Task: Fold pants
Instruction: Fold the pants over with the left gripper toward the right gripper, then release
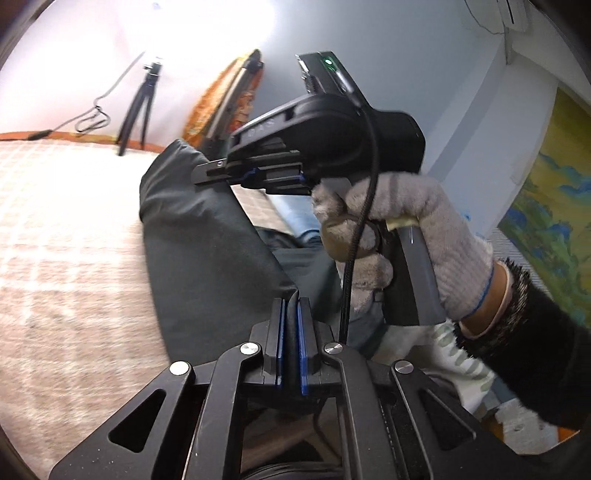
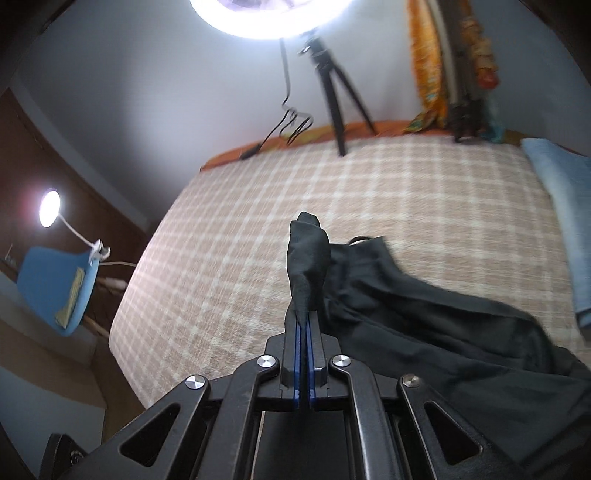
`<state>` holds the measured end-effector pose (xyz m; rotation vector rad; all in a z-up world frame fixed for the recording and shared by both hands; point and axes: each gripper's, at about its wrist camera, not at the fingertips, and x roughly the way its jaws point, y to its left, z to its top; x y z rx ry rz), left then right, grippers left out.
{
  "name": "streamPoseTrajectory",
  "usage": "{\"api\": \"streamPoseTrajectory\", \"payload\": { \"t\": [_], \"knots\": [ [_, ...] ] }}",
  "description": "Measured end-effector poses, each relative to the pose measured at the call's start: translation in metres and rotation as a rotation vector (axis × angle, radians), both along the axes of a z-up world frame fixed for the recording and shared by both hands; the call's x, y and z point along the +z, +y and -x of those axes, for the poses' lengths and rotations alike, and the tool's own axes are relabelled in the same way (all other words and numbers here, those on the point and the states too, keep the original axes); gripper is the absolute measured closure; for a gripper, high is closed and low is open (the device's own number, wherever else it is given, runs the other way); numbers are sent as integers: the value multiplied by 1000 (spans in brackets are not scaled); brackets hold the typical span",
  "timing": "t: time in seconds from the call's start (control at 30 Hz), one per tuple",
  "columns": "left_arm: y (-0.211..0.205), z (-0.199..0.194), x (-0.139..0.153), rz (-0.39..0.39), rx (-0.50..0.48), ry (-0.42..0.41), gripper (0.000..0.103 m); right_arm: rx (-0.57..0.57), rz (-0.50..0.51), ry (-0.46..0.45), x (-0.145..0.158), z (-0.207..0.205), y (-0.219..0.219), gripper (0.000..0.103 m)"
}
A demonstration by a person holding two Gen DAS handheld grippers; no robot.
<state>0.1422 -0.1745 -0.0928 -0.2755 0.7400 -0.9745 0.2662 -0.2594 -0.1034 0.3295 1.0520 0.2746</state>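
Dark pants [image 1: 199,243] hang stretched between my two grippers above a checked bed cover [image 1: 55,240]. My left gripper [image 1: 291,306] is shut on a fold of the pants at its blue pads. My right gripper [image 1: 212,173], held by a gloved hand [image 1: 406,236], is shut on the far upper edge of the pants. In the right wrist view my right gripper [image 2: 304,321] pinches a bunched corner of the pants [image 2: 406,314], and the rest trails down to the right over the bed cover [image 2: 277,192].
A tripod [image 2: 334,88] with a ring light [image 2: 269,14] stands at the far edge of the bed. Folded light-blue cloth [image 2: 561,206] lies at the right. A blue chair [image 2: 62,288] and a desk lamp [image 2: 50,208] stand left of the bed.
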Motion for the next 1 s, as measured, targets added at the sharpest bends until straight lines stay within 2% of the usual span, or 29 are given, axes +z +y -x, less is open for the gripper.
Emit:
{"api": "streamPoseTrajectory", "payload": {
  "t": [0.5,1.0],
  "knots": [
    [-86,1,8,-18,-179,-19,99,-136,-22,-26,13,37,-95,103],
    [-169,4,13,-23,-353,-3,100,-231,49,5,12,75,-176,103]
  ]
}}
